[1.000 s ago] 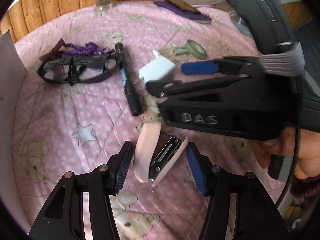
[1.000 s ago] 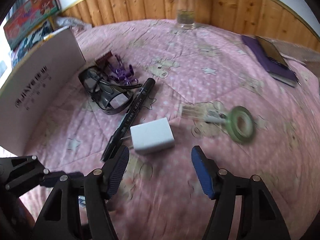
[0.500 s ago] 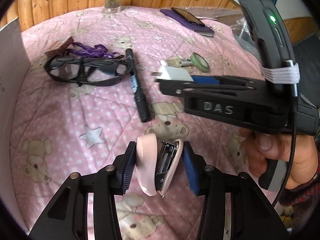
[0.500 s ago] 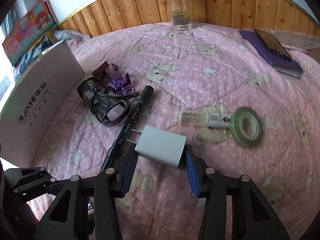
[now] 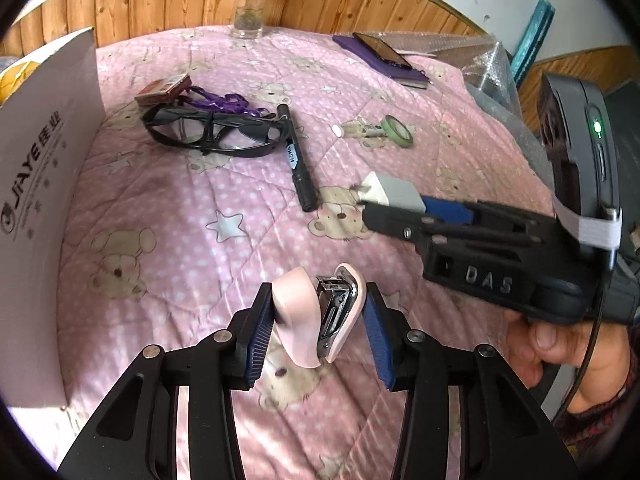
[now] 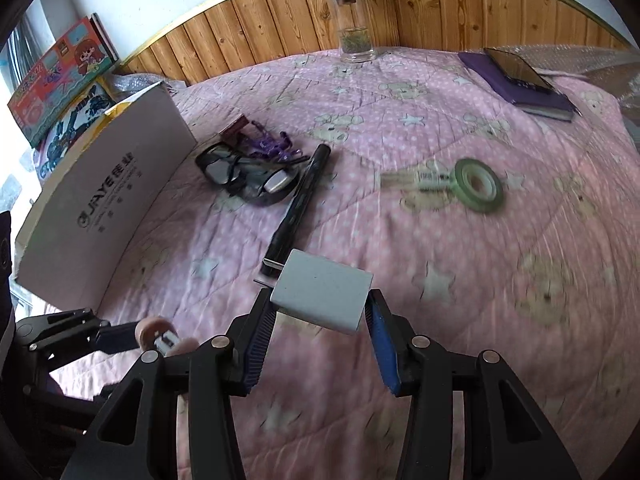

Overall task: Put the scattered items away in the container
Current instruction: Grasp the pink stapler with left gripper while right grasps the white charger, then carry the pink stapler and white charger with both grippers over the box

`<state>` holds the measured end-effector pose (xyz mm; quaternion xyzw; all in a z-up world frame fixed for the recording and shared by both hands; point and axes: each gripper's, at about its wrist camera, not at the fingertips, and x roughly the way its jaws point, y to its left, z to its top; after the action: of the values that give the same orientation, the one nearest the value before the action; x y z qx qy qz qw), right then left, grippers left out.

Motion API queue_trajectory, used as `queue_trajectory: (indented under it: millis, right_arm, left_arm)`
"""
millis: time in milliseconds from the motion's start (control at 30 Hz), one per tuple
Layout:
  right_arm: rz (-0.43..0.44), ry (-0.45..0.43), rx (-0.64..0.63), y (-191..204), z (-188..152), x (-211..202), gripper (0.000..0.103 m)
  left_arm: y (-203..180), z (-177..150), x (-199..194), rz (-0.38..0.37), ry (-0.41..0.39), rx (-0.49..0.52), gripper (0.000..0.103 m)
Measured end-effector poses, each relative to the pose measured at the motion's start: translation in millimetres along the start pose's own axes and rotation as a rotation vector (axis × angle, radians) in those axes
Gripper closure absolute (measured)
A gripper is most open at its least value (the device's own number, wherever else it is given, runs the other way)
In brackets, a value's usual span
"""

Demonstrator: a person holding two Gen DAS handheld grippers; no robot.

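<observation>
My left gripper holds a pink stapler just above the pink quilt; its jaws are still closing and both pads press on it. My right gripper is shut on a white charger plug, lifted off the quilt; the left wrist view shows the charger at right. The white cardboard box stands at left, its wall beside the black glasses. On the quilt lie a black marker, a green tape roll and a purple clip.
A small red packet lies behind the glasses. A glass bottle stands at the wooden headboard. A purple notebook with a phone on it lies at the back right. Bubble wrap lines the right edge.
Both grippers went from open to shut, the left on the stapler and the right on the charger. Both have lifted their items off the quilt and moved toward the box side.
</observation>
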<state>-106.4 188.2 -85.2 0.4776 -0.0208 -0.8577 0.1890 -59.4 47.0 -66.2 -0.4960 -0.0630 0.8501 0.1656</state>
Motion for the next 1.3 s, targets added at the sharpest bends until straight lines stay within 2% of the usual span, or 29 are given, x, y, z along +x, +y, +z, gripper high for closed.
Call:
queue_trajectory:
  millis: [300, 633, 1300]
  right_arm:
    - [0.021, -0.012, 0.012, 29, -28, -23, 0.055]
    - [0.049, -0.035, -0.01, 63, -40, -41, 0.055]
    - [0.106, -0.09, -0.109, 135, -33, -72, 0.055]
  left_arm:
    - [6, -9, -39, -0.018, -0.069, -0.02, 0.058]
    - [27, -25, -83, -0.014, -0.128, -0.061, 0.058]
    - [63, -28, -172, -0.028, -0.282, -0.147, 0.059]
